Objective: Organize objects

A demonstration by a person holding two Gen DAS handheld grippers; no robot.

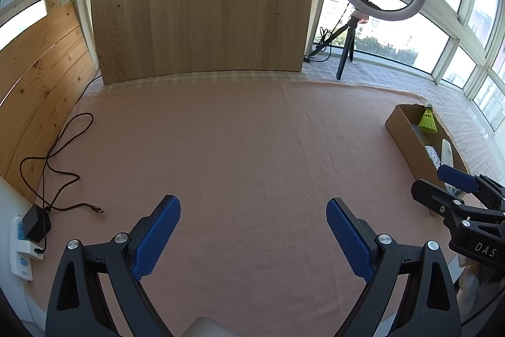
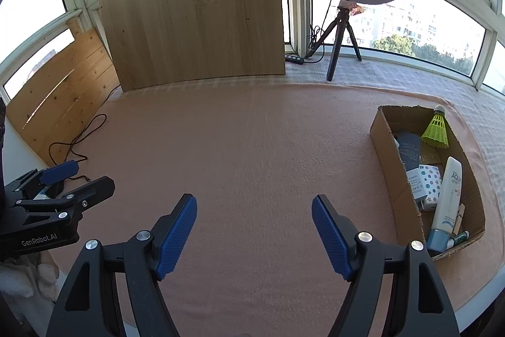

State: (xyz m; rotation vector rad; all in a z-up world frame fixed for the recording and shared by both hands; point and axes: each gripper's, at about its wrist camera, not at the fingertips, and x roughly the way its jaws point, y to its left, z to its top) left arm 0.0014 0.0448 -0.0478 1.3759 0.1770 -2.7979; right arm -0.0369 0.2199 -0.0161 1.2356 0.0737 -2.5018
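We see a pink, nubby cloth [image 2: 252,147] spread over the table, with a wood-grain board [image 2: 192,8] standing at the back and windows behind. Most of the cloth is bare between our two claws. The left gripper [image 1: 252,229] and right gripper [image 2: 254,226] both hang with ribbed blue pads spread wide, holding nothing. Near the cloth's right edge sits a long cardboard box [image 2: 388,166], its length running away from us, holding an upright white tube [image 2: 448,198] and a yellow shuttlecock [image 2: 437,132], cork uppermost.

Matt fuzzy pink cloth [image 2: 252,147] on table; raw cardboard box [image 2: 391,179]; wood-grain board [image 2: 195,8]; textured blue rubbery pads [image 2: 176,229]; glossy plastic tube [image 2: 448,198].
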